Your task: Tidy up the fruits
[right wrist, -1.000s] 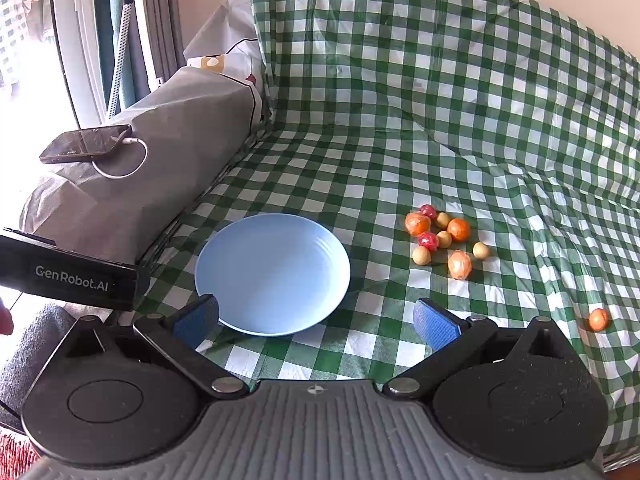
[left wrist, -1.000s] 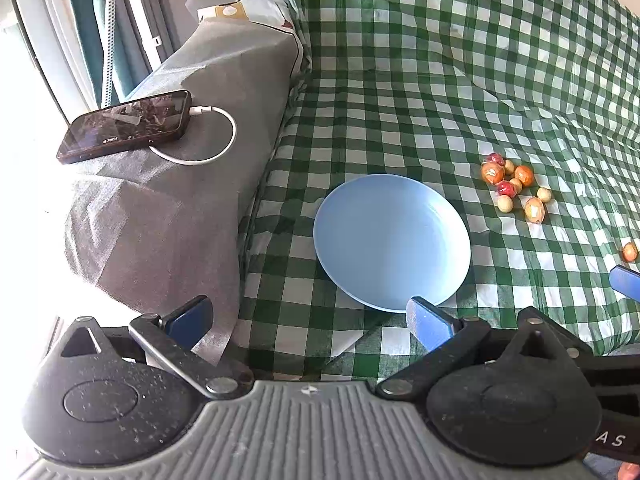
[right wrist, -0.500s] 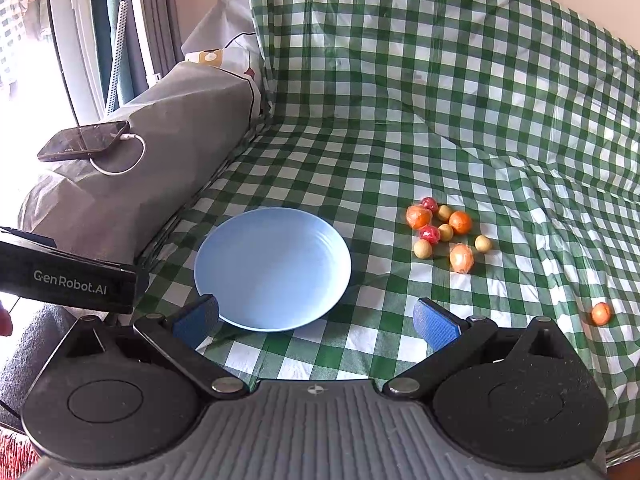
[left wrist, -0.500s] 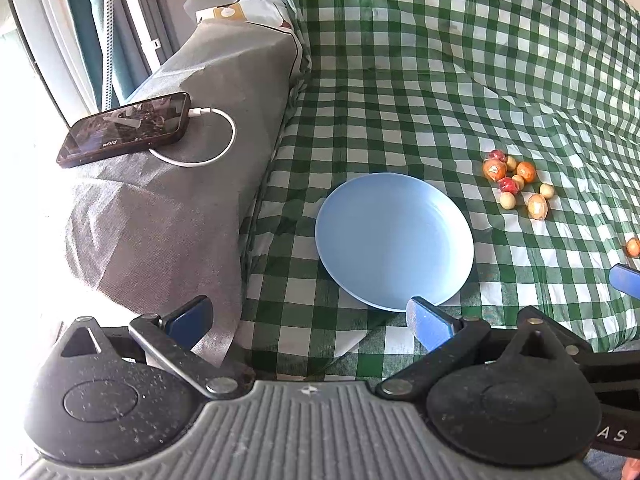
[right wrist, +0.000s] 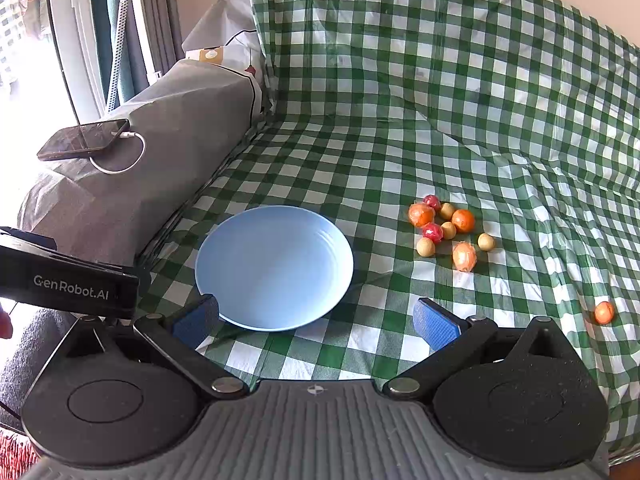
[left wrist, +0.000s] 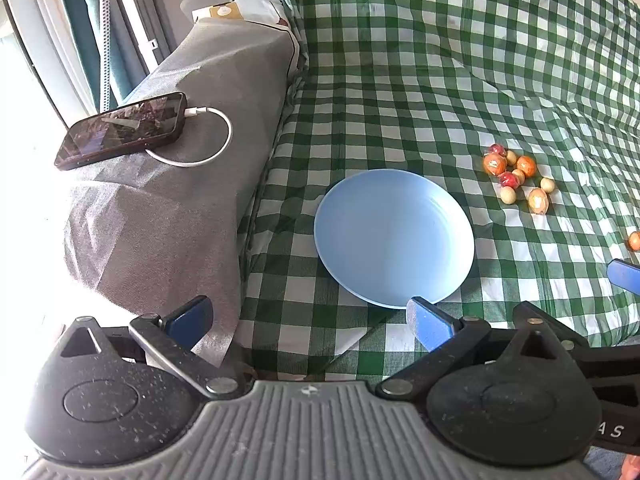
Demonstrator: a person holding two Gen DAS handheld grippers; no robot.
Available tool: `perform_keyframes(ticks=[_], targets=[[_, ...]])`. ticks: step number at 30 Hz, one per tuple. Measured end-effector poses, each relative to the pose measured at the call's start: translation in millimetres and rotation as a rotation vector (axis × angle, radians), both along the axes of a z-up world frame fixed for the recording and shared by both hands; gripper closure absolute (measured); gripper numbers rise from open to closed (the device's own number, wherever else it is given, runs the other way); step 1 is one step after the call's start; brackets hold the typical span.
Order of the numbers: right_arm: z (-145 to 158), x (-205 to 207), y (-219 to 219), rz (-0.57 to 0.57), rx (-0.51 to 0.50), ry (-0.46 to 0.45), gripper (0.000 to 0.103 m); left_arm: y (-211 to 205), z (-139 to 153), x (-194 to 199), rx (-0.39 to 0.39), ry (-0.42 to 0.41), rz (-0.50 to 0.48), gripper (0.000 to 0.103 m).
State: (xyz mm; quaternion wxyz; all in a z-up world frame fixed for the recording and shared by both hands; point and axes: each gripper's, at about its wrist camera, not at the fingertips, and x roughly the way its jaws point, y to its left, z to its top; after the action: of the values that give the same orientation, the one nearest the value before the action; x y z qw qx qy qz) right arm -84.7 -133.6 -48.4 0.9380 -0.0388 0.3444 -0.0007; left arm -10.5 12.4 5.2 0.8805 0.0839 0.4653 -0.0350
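An empty light-blue plate (left wrist: 394,236) (right wrist: 274,266) lies on a green-and-white checked cloth over a sofa seat. To its right sits a cluster of several small fruits (left wrist: 514,178) (right wrist: 446,228), orange, red and tan. One orange fruit (right wrist: 603,313) (left wrist: 635,240) lies alone farther right. My left gripper (left wrist: 308,318) is open and empty, near the plate's front edge. My right gripper (right wrist: 316,322) is open and empty, just in front of the plate, well short of the fruits. A blue fingertip (left wrist: 624,276) of the right gripper shows at the left view's right edge.
A grey-covered armrest (left wrist: 180,200) (right wrist: 132,184) stands left of the plate, with a black phone (left wrist: 122,132) (right wrist: 84,139) on a white charging cable on top. The checked backrest (right wrist: 440,60) rises behind. A window and curtains are at far left.
Both views have crept slightly forward and up; the plate and fruits sit a little higher in frame. Both grippers stay open and empty. No fruit has moved.
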Motion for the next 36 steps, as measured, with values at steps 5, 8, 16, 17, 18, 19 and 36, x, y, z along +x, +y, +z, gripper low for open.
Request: perform_keyframes(ticks=[5,8,16,17,18,19,36], targets=[[0,0,1,-0.002,-0.002,-0.001,0.001,0,-1,1,0.002,0.001,0.002,0.000],[0,1,1,-0.002,-0.003,-0.001,0.001,0,-1,1,0.003,0.003,0.004,0.000],[1,1,2,-0.003,-0.007,-0.001,0.001,1,0,2,0.007,0.002,0.005,0.000],[1,1,3,-0.004,-0.010,-0.001,0.000,2,0,1,0.007,0.001,0.004,0.000],[1,1,3,-0.003,-0.011,-0.003,0.000,2,1,1,0.007,0.000,0.004,0.000],[2,1,3,-0.002,-0.011,-0.003,0.000,2,1,1,0.006,-0.001,0.004,0.000],[7,-7,2,-0.026,-0.010,-0.036,0.001,3,10,-6,-0.002,-0.016,0.004,0.000]])
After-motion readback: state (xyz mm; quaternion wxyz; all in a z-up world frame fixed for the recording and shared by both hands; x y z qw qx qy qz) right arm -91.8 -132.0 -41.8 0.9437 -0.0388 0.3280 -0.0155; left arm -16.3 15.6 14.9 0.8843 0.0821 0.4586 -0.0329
